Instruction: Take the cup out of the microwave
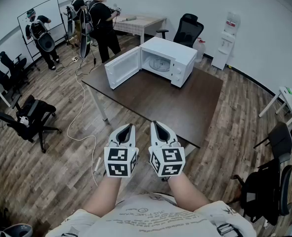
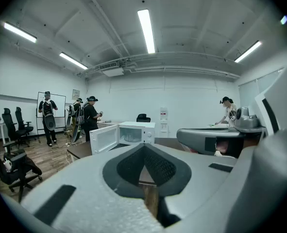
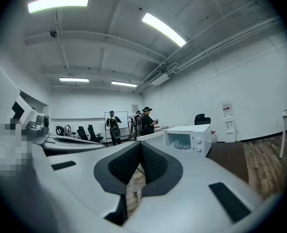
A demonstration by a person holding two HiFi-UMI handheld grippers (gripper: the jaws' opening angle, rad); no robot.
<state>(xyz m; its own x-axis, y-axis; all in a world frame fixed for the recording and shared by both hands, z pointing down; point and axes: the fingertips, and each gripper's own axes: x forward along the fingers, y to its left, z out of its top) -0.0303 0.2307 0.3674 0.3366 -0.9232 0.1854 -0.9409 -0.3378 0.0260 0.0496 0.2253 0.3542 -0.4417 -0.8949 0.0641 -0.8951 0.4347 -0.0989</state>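
A white microwave (image 1: 178, 58) stands at the far end of a dark table (image 1: 180, 105), its door (image 1: 122, 67) swung open to the left. Inside the cavity is a pale, clear shape (image 1: 158, 64), too small to tell as a cup. The right gripper view shows the same faint shape (image 3: 182, 143) behind the microwave (image 3: 201, 137) opening. My left gripper (image 1: 127, 128) and right gripper (image 1: 157, 125) are side by side over the floor, short of the table's near edge. Both are shut on nothing. In the left gripper view, my left gripper (image 2: 144, 147) points at the microwave (image 2: 136, 131).
Several people (image 1: 100, 19) stand at the back left near a whiteboard (image 1: 39, 14). Office chairs (image 1: 32, 115) are on the left and another (image 1: 274, 177) on the right. A white cable (image 1: 81, 117) trails over the wood floor. A water dispenser (image 1: 226, 41) is by the far wall.
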